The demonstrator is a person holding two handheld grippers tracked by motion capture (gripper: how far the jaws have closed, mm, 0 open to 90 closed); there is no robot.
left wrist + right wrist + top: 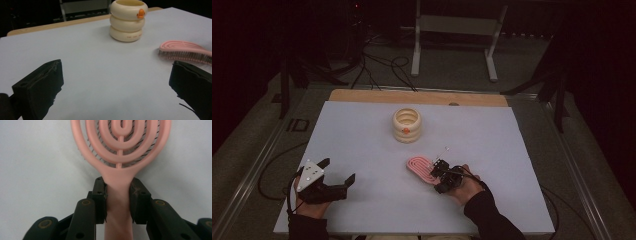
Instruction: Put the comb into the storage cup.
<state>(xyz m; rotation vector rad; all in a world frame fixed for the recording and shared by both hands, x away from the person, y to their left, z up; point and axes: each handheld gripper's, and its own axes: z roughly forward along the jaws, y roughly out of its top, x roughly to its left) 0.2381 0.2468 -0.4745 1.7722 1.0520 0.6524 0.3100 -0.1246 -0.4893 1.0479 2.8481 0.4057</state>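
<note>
A pink hairbrush [419,167] with curved open ribs lies bristles-down on the white tabletop, right of centre. My right gripper [439,172] is shut on its handle; in the right gripper view both black pads press the pink handle [118,195] just below the brush head [121,140]. My left gripper [337,171] rests near the table's front left corner, its jaws wide apart with bare table between them. In the left gripper view the hairbrush [186,51] lies off to the right beyond the right jaw.
A cream cup [406,125] shaped like stacked rings, with an orange mark, stands upright at the centre back; the same cup [128,20] is ahead of the left gripper. The white table [362,130] has a wooden strip along its far edge.
</note>
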